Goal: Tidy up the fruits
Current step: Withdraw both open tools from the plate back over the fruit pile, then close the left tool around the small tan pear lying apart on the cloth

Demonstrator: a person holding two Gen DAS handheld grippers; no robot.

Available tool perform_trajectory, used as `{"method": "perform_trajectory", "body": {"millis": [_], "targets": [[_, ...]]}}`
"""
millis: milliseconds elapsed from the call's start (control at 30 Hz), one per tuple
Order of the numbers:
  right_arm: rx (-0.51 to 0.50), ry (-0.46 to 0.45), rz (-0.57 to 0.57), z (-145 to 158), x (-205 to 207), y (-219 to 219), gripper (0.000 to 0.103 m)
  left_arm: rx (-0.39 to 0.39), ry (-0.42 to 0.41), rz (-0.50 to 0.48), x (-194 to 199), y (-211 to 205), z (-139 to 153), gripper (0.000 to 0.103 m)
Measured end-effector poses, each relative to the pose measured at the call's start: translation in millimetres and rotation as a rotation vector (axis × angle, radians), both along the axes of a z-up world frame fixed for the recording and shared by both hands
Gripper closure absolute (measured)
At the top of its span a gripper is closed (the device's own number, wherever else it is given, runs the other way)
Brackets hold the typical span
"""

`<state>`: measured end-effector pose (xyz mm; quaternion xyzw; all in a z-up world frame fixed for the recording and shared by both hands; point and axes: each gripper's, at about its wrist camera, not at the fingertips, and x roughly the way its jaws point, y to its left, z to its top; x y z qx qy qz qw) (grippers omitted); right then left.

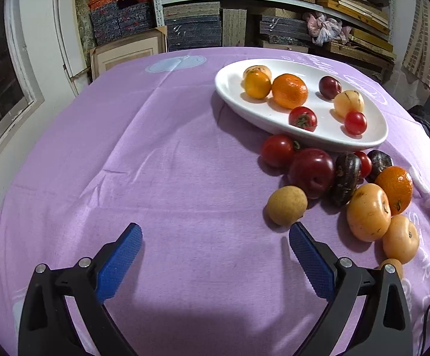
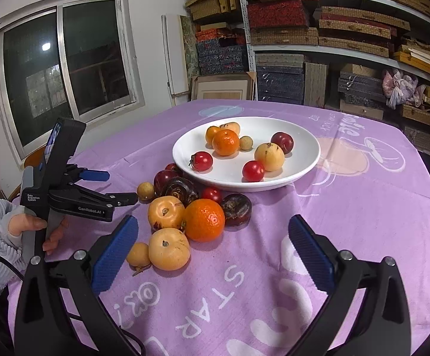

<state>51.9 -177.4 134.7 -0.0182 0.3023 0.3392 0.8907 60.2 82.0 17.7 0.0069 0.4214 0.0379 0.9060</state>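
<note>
The white plate (image 2: 301,164) stands on the surface (image 2: 363,222), which is covered with a purple cloth, and I use the plate as the landmark for all places. On the plate some fruits already lie apart from each other: a mandarin (image 2: 225,142), two cherry tomatoes (image 2: 201,161), a pale yellow fruit (image 2: 269,152), a dark plum (image 2: 282,141) and some smaller ones behind, so I judge that the plate is the place for collecting and that the work is perhaps half finished. The rest of the fruits (image 2: 185,207) lie in a tight heap on the cloth, just beside the near rim of the plate, touching each other; among them are a big orange mandarin (image 2: 204,220), two yellow persimmon-like fruits (image 2: 166,212), dark water chestnuts (image 2: 235,209) and a small brown longan (image 1: 287,205). The left tongs (image 1: 215,240) are released and hold nothing; they hover low over the cloth, on the near-left side of the heap as seen from the plate, with one pad near the longan, probably because this fruit is at the edge of the heap and easy to take. The right tongs (image 2: 213,231) are also released and empty, held higher on the near side of the heap and pointing toward the plate, it seems in order to wait and leave room for the left tongs.
</note>
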Motion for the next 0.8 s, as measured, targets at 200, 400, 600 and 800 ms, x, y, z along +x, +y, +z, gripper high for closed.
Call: {"method": "perform_trajectory", "body": {"millis": [200, 400, 600, 800], "targets": [[-0.011, 0.013, 0.009, -4, 2, 1, 0.004, -0.096, -0.012, -0.041, 1, 1, 7, 0.003], [-0.012, 0.033, 0.006, -7, 5, 2, 0.004, 0.037, -0.021, -0.060, 13, -23, 5, 0.003], [-0.014, 0.039, 0.013, -8, 4, 2, 0.004, 0.016, -0.037, 0.048, 19, 3, 7, 0.003], [-0.014, 0.048, 0.049, -9, 3, 7, 0.004, -0.058, 0.002, -0.014, 23, 1, 2, 0.003]]}}
